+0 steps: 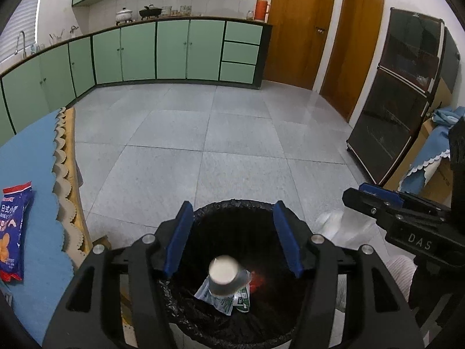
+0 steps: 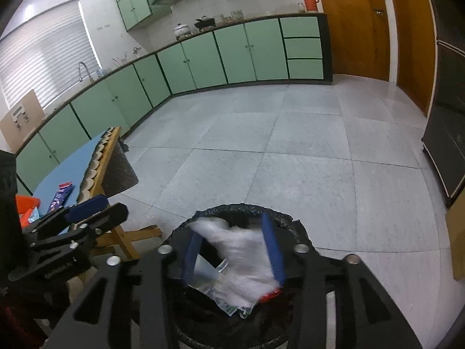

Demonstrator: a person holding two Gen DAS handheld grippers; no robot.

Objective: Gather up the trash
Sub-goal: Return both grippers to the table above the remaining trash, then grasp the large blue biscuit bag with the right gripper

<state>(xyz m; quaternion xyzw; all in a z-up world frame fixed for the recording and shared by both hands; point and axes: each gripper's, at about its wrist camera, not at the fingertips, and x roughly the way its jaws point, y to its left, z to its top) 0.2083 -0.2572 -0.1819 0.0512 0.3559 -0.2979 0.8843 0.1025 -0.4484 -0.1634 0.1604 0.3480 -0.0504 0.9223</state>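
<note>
The left claw [image 1: 232, 238] stands open over the bin [image 1: 232, 320], gripping nothing; a blurred paper cup [image 1: 225, 276] sits below its pads, above the wrappers [image 1: 223, 299] in the black liner. The right claw [image 2: 232, 250] is also open; a white plastic bag [image 2: 241, 258] lies blurred between its pads, and contact cannot be told. To the left, a snack packet [image 1: 13, 229] rests on the blue-covered worktop [image 1: 37, 160].
</note>
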